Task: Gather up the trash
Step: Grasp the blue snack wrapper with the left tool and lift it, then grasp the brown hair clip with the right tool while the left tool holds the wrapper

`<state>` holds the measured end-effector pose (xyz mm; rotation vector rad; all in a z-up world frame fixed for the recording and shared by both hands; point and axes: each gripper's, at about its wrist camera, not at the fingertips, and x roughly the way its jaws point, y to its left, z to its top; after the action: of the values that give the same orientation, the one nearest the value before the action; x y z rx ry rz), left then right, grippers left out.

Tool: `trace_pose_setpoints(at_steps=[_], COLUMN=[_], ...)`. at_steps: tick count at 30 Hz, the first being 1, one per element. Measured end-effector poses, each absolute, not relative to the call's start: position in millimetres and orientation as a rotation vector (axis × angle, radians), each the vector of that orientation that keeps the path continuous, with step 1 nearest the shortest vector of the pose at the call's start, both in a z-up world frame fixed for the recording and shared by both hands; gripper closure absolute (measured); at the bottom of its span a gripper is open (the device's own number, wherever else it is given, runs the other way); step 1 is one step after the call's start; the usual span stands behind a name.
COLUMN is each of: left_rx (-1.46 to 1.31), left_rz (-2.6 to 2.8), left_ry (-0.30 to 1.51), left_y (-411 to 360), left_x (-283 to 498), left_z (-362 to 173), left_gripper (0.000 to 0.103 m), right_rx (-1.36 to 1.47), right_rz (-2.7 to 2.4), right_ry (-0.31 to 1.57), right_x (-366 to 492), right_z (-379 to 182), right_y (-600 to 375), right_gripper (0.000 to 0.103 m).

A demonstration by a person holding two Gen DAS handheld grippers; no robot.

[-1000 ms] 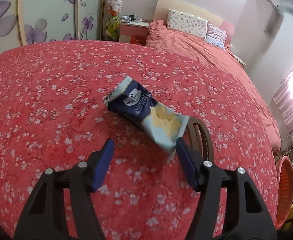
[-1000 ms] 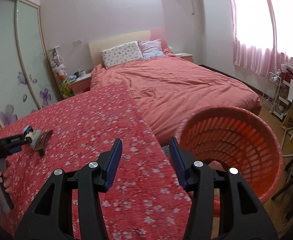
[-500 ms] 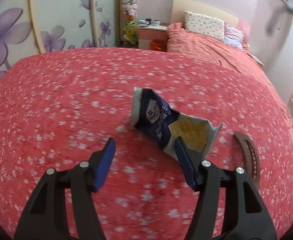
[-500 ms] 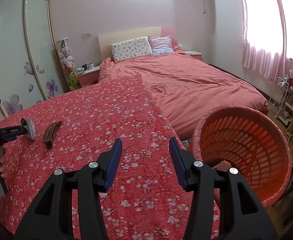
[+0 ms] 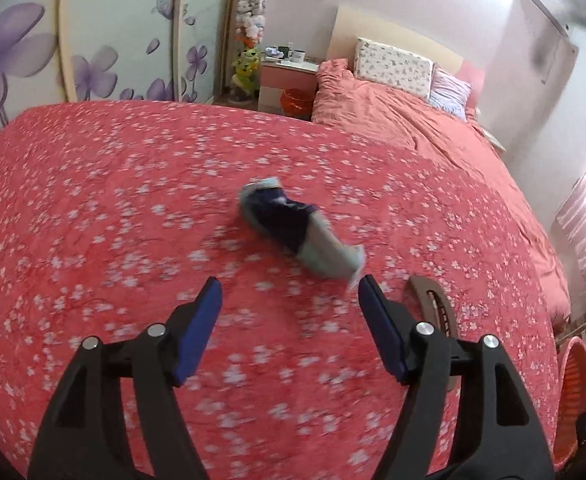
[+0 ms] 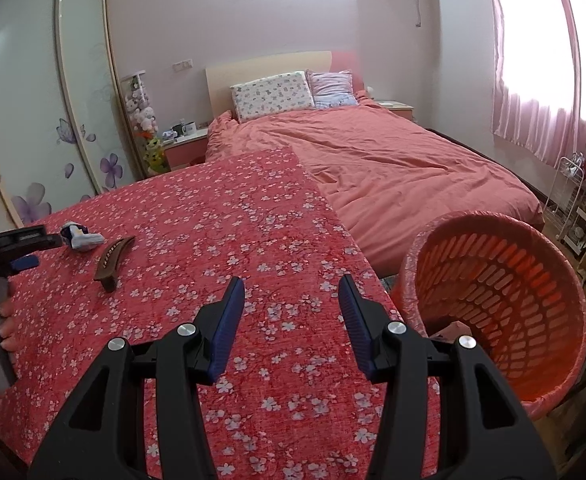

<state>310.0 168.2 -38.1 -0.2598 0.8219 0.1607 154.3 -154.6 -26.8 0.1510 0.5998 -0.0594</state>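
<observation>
A crumpled blue and pale snack wrapper (image 5: pixel 297 232) lies on the red flowered tablecloth (image 5: pixel 93 208), just beyond my left gripper (image 5: pixel 289 292), which is open and empty; its right finger's tip is close to the wrapper's near corner. The wrapper also shows small at the left in the right wrist view (image 6: pixel 79 236), beside the left gripper (image 6: pixel 17 248). My right gripper (image 6: pixel 291 292) is open and empty above the table's right part. An orange slatted trash basket (image 6: pixel 505 280) stands beside the table's right edge; something small lies at its bottom.
A brown wooden comb (image 5: pixel 433 304) lies on the cloth right of the wrapper, and shows in the right wrist view (image 6: pixel 113 256). A pink bed (image 6: pixel 393 168) stands beyond the table. Wardrobe doors (image 6: pixel 53 120) are at the left. A wire rack (image 6: pixel 573 200) stands far right.
The left gripper has drawn back a little; the wrapper now lies just beyond its fingertips, rolled so its pale side shows. The right gripper has turned left, showing more table.
</observation>
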Motion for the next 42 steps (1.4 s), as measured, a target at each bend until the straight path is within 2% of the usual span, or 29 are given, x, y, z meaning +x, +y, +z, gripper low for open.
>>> trace_pose_setpoints(at_steps=[7,10,12,16,18,22,31,36,42], left_rx=[-0.280,-0.290,-0.298,-0.280,-0.282,-0.277,-0.196,-0.174,-0.202], left_rz=[0.209,0.220,0.211,0.182,0.159,0.081,0.049,0.051,0.052], left_ry=[0.843,0.863,0.887,0.887,0.880,0.862,0.894,0.896,0.865], left_y=[165.6,169.6,170.9,168.0,167.1,169.6,216.4,232.1,235.3], left_x=[337.6,352.6,362.3,370.4,372.4,373.4,324.0,305.3,298.2], left_z=[-53.8,-60.4,-65.5,-72.7,-73.5,-72.8,-74.6,-79.0,-83.2], left_gripper=[0.035,0.042,0.054,0.065,0.078,0.091,0.092,0.087,0.086], right_rx=[0.152,0.146,0.140,0.134,0.128,0.113,0.068,0.063,0.104], right_rz=[-0.053,-0.045,-0.040,-0.033,-0.028,-0.012,0.061,0.107,0.162], right_ry=[0.597,0.599,0.604,0.613,0.618,0.622,0.629,0.632,0.650], right_x=[155.9,157.6,159.1,161.4,162.8,163.9,170.6,177.9,196.1], right_z=[-24.6,-25.2,-26.5,-27.8,-27.7,-26.6,-25.8,-26.7,-25.4], right_y=[-156.5,-153.4,-151.0,-147.5,-144.8,-135.9,-99.4,-76.8,-47.2], right_gripper=[0.053,0.053,0.053,0.053,0.053,0.053,0.053,0.053,0.053])
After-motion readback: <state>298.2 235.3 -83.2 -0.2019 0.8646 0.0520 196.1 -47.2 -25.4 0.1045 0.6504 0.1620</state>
